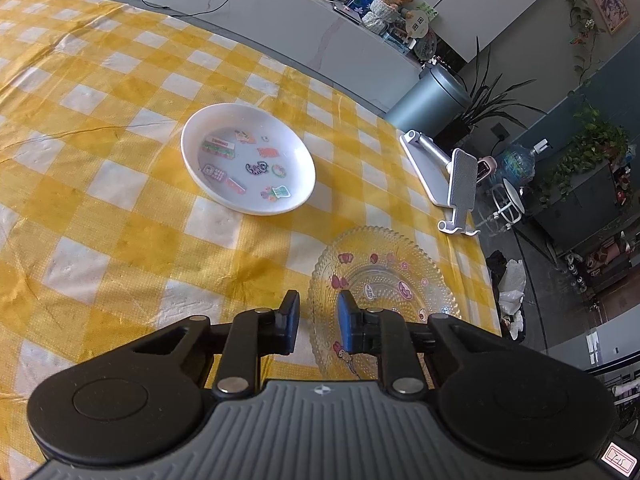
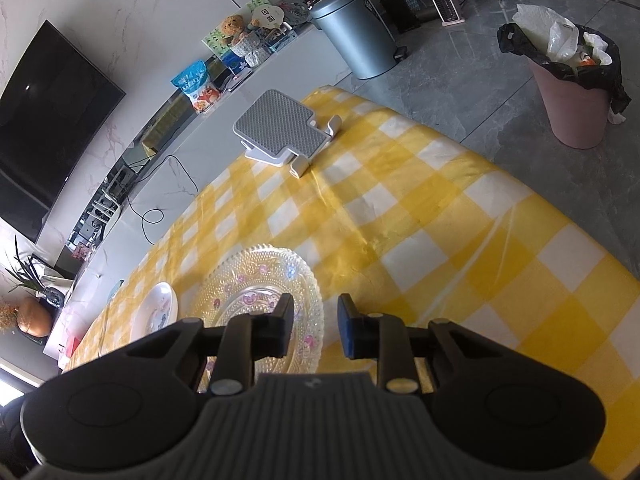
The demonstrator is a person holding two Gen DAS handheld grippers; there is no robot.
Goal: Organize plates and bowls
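Note:
A white plate with stickers [image 1: 248,158] lies on the yellow checked tablecloth [image 1: 100,128]; it shows at the left in the right wrist view [image 2: 154,314]. A clear glass plate with pink stickers [image 1: 384,280] lies nearer, by the table's right edge, and also shows in the right wrist view [image 2: 256,284]. My left gripper [image 1: 318,322] is open and empty, its jaws straddling the glass plate's near-left rim. My right gripper [image 2: 314,330] is open and empty, above the glass plate's right rim.
A white and grey phone stand [image 1: 452,176] sits at the table's far right corner, also in the right wrist view [image 2: 280,130]. Beyond the table are a grey bin [image 2: 352,32], a pink waste bin [image 2: 576,100] and a shelf with clutter.

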